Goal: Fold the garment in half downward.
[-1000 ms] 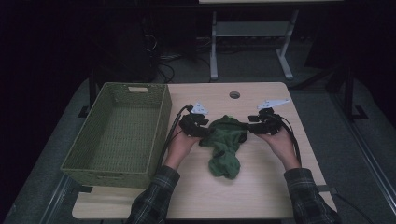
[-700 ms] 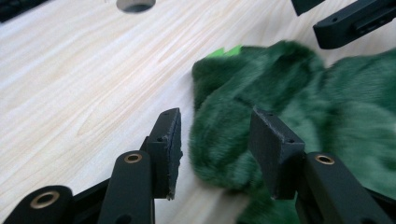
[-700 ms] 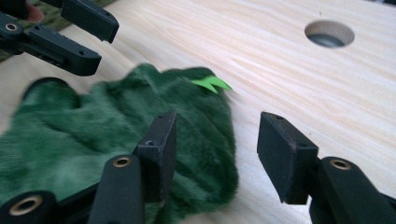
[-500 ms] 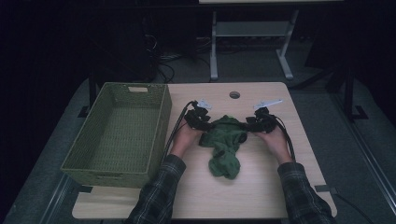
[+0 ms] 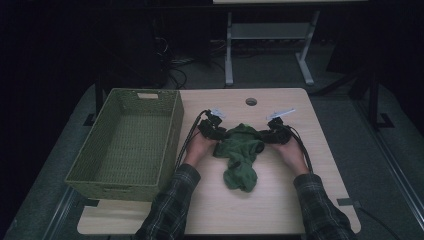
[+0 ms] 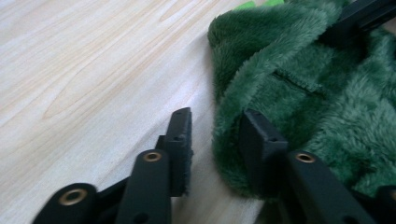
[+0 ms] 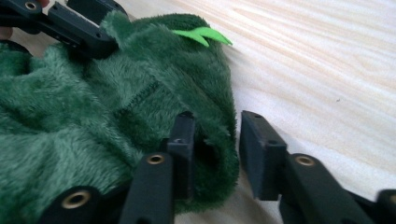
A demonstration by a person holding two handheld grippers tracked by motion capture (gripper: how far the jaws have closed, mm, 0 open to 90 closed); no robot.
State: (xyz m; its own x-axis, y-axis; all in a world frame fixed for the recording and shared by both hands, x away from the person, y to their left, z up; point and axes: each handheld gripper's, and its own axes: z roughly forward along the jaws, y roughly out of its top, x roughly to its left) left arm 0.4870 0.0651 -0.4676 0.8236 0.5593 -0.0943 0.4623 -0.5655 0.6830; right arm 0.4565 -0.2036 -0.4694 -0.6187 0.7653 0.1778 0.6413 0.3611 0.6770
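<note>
At table centre, the crumpled dark-green plush garment (image 5: 241, 152) lies flat, its upper edge straddled by the left gripper (image 6: 215, 135) at 9 o'clock and the right gripper (image 7: 215, 140) at 3 o'clock. Both sets of jaws have just been closing, narrowed but not yet pinching. A thin bite could let the fleece slip. The right gripper view reveals a bright-green tag (image 7: 201, 35); the high view shows the woven green basket (image 5: 127, 145).

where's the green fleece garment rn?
High view: the green fleece garment lies crumpled mid-table, right of the wicker basket, between the left gripper and right gripper at its upper corners.
</note>
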